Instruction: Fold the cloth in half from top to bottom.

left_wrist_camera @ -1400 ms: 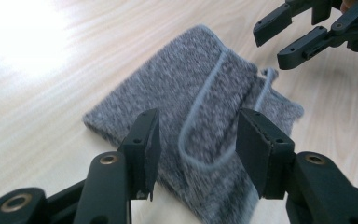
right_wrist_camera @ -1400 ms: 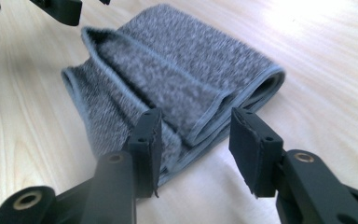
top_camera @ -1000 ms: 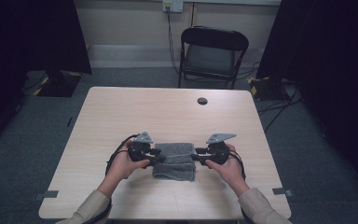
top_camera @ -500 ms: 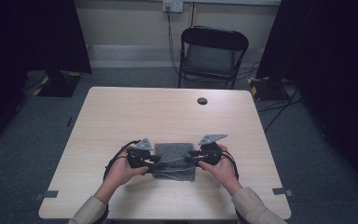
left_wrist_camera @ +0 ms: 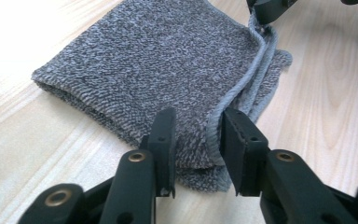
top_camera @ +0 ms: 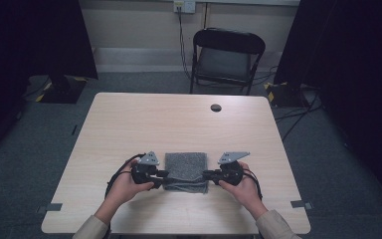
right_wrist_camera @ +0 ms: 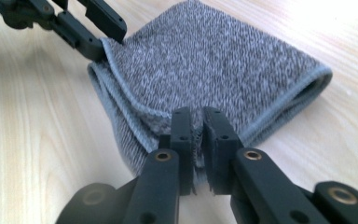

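Note:
A grey knitted cloth [top_camera: 185, 167] lies folded on the wooden table [top_camera: 129, 124], near its front edge. My left gripper [top_camera: 165, 175] is at the cloth's near left corner. In the left gripper view the cloth [left_wrist_camera: 168, 60] has its hemmed corner between the jaws of my left gripper [left_wrist_camera: 196, 135], which stand apart. My right gripper [top_camera: 205, 174] is at the near right corner. In the right gripper view my right gripper [right_wrist_camera: 196, 135] is shut on the edge of the cloth [right_wrist_camera: 214, 60]. The left gripper [right_wrist_camera: 98, 35] shows across the cloth.
A small black round disc [top_camera: 216, 107] sits near the table's far edge. A black folding chair [top_camera: 227, 55] stands behind the table. Bare wood stretches between the cloth and the disc.
Both grippers have drawn toward the table's near edge, and the cloth's upper layer now lies flat over the lower one.

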`<move>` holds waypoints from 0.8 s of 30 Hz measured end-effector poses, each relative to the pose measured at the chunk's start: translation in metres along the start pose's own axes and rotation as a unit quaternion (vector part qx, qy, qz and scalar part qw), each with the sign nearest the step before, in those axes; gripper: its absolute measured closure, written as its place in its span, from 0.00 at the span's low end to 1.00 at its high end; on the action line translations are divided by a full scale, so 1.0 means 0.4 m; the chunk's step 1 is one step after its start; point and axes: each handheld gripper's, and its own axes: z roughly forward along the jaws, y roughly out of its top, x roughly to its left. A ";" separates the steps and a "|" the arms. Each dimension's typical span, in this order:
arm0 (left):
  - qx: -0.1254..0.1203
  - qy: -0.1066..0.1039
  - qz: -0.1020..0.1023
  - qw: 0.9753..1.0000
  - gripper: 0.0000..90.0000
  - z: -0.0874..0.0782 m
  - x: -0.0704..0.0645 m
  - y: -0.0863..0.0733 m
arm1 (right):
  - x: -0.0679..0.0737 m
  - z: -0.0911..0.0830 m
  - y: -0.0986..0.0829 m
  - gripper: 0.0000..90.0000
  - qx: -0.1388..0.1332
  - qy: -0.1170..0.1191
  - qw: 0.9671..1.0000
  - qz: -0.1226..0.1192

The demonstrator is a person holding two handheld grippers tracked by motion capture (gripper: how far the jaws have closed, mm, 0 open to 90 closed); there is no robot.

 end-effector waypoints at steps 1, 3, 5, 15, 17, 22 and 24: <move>0.000 0.002 0.002 1.000 0.75 -0.002 -0.001 0.000 | 0.002 -0.005 -0.004 0.96 0.000 0.003 1.000 -0.002; 0.002 -0.001 0.001 1.000 0.80 -0.005 -0.004 0.001 | 0.006 -0.015 -0.013 0.99 -0.004 0.005 1.000 -0.004; 0.007 -0.003 -0.001 1.000 0.80 -0.003 -0.006 0.000 | 0.010 -0.018 -0.020 0.99 -0.002 0.009 1.000 -0.005; -0.065 0.003 -0.030 0.997 0.61 -0.028 -0.007 0.023 | 0.013 -0.018 -0.048 0.97 0.009 0.008 1.000 -0.007; -0.059 0.009 -0.025 0.998 0.63 -0.020 -0.004 0.030 | 0.014 -0.017 -0.049 0.97 0.011 0.010 1.000 -0.008; -0.033 0.007 -0.022 0.999 0.63 0.018 -0.001 0.019 | 0.020 -0.014 -0.051 0.97 0.021 0.010 1.000 -0.014; -0.026 0.006 -0.019 0.999 0.63 0.022 -0.003 0.011 | 0.021 -0.013 -0.053 0.97 0.021 0.012 1.000 -0.015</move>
